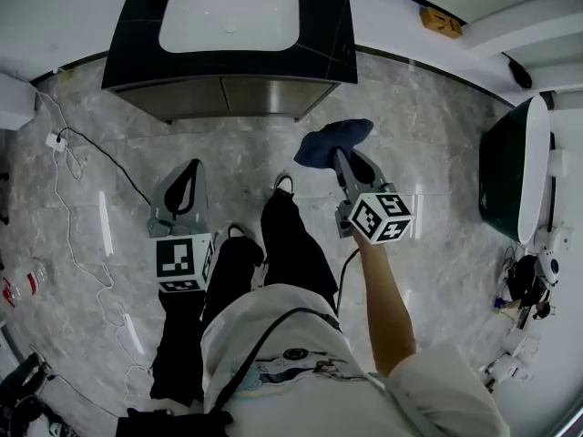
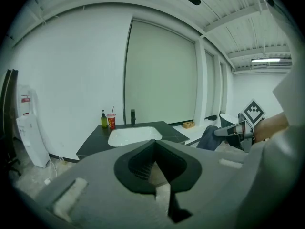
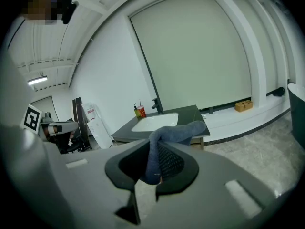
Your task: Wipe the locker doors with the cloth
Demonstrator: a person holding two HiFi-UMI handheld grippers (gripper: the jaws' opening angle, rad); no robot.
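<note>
A dark blue cloth (image 1: pixel 330 141) hangs bunched from my right gripper (image 1: pixel 343 157), whose jaws are shut on it above the grey marble floor. In the right gripper view the cloth (image 3: pixel 177 131) rises from between the jaws and droops over to the right. My left gripper (image 1: pixel 189 169) is held out level at the left, its jaws shut with nothing between them; it is seen again as the left gripper (image 2: pixel 154 149) in its own view. No locker doors show in any view. The person's legs in black trousers (image 1: pixel 273 253) stand between the two grippers.
Ahead stands a dark vanity (image 1: pixel 323 48) with a white sink (image 1: pixel 228 16), a green bottle (image 2: pixel 104 120) and a red cup (image 2: pixel 111 121) at its back. A dark bathtub (image 1: pixel 506 176) is at the right. White cables (image 1: pixel 77 203) trail over the floor at the left.
</note>
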